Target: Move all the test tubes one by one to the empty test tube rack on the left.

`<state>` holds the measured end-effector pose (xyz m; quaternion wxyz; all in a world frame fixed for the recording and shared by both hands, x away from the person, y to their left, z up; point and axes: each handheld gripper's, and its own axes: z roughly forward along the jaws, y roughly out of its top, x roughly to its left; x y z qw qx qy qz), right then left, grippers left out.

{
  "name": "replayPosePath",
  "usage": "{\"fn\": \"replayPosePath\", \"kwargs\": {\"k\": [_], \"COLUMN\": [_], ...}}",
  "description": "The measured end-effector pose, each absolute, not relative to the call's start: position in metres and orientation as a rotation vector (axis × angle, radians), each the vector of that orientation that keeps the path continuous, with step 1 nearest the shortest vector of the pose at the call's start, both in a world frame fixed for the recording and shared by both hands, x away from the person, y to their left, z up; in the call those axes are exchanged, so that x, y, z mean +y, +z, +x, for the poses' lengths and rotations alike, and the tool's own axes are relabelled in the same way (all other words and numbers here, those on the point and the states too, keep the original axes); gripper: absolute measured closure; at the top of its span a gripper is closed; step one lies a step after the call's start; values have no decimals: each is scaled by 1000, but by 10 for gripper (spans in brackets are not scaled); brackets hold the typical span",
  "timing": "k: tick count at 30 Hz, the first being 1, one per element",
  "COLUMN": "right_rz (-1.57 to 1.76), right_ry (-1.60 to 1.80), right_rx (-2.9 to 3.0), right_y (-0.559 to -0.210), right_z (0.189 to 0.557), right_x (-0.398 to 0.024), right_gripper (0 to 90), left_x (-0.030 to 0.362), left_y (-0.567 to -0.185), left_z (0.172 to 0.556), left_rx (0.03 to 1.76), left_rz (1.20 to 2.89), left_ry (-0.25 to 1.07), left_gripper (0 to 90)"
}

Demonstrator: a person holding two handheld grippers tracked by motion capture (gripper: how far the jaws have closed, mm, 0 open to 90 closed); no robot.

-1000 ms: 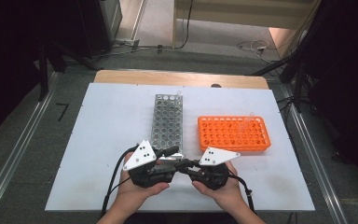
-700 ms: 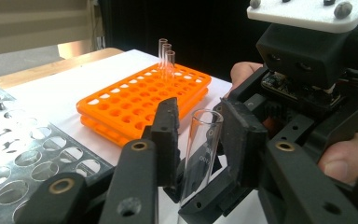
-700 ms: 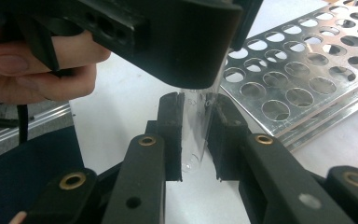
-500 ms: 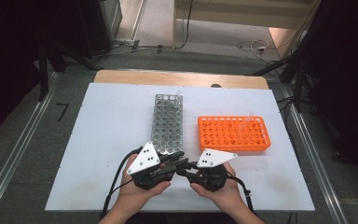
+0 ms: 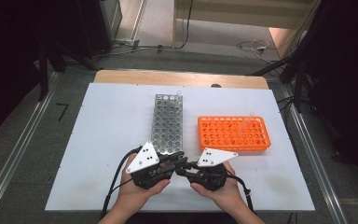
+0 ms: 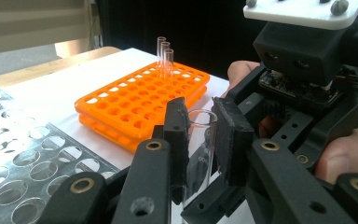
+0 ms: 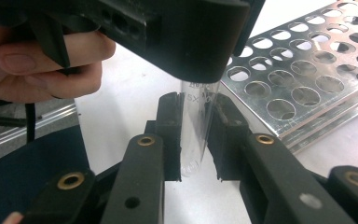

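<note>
We've got both grippers near the bench's (image 5: pixel 98 140) front edge: left gripper (image 5: pixel 173 164) pinching the glass tube (image 6: pixel 200 140), right gripper (image 5: pixel 182 169) easing off it; tube bottom hidden.

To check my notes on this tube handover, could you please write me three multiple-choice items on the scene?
1. Seen from above, where is the orange rack relative to the metal rack?
A. To its right
B. To its left
C. Stacked on it

2. How many tubes stand in the orange rack?
A. None
B. Three
C. Ten

3. How is the glass tube at the left gripper?
A. Lying flat on the table
B. Broken
C. Upright, clamped between the jaws

Answers:
1 A: the high view shows the racks side by side, apart.
2 B: three stand together at its far end.
3 C: the jaws have just been closing, and both pads press the tube.
</note>
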<state>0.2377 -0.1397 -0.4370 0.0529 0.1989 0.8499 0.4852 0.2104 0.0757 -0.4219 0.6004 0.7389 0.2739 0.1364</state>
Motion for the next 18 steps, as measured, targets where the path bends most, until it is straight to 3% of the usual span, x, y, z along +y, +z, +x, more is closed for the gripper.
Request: {"fn": "replayPosePath", "kwargs": {"k": [14,18], "right_rz": [609,648], "right_ry": [1497,1518], "right_rx": [2527,2522], "right_y": [-431,-431], "right_z": [237,241], "right_x": [-162,-178], "right_gripper": [83,0], "left_x": [88,91], "left_y": [-413,-411], "left_z": [219,223], "left_rx": [657,673], "left_rz": [1687,1677], "left_ry": [331,336], "left_gripper": [757,758]}}
